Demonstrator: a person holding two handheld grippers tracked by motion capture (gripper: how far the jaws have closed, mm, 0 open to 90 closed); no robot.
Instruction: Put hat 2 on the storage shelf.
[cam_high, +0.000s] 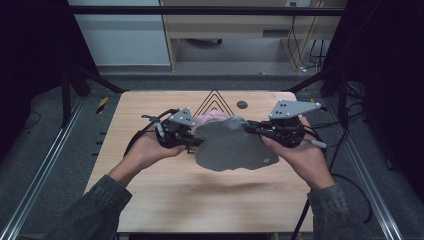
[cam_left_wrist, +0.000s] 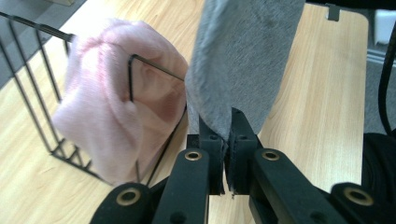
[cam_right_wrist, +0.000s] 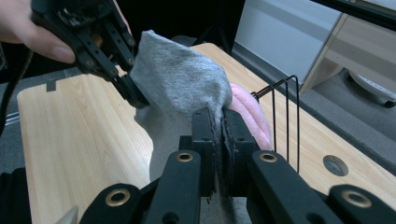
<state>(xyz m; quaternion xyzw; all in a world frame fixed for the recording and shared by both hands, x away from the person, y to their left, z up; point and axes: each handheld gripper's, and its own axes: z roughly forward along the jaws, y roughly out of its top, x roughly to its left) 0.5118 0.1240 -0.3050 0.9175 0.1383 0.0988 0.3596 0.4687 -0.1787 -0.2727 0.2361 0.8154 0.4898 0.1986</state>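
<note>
- High view: I have the grey cloth (cam_high: 232, 145) pinched at two points and lifted off the wooden table (cam_high: 165, 190); it hangs between the left gripper (cam_high: 196, 142) and the right gripper (cam_high: 251, 128), just on my side of the wire rack (cam_high: 214, 102).
- Left gripper view: jaws clamped tight on an edge of the cloth, fabric rising out of the pinch. Only a thin lip of fabric sits between the pads.
- Right gripper view: jaws likewise closed on a fold of the grey cloth, the left gripper (cam_right_wrist: 135, 99) holding the far corner across from it.
- Pink cloth (cam_left_wrist: 112, 121) is bundled in the wire rack, draped through its bars, touching or nearly touching the grey cloth on the rack side.
- Lower part of the grey cloth, with a small light tag (cam_high: 267, 161), sags toward the table; I cannot tell whether it rests on the wood.
- Risk, my judgement: the left pinch is shallow, so pulling the hands apart too hard could strip the edge out of the jaws.
- Risk: moving toward the rack could snag the grey cloth on a wire end or drag the pink cloth out with it.
- Risk: uneven lifting would let the slack bunch and spoil any clean spread or fold.
</note>
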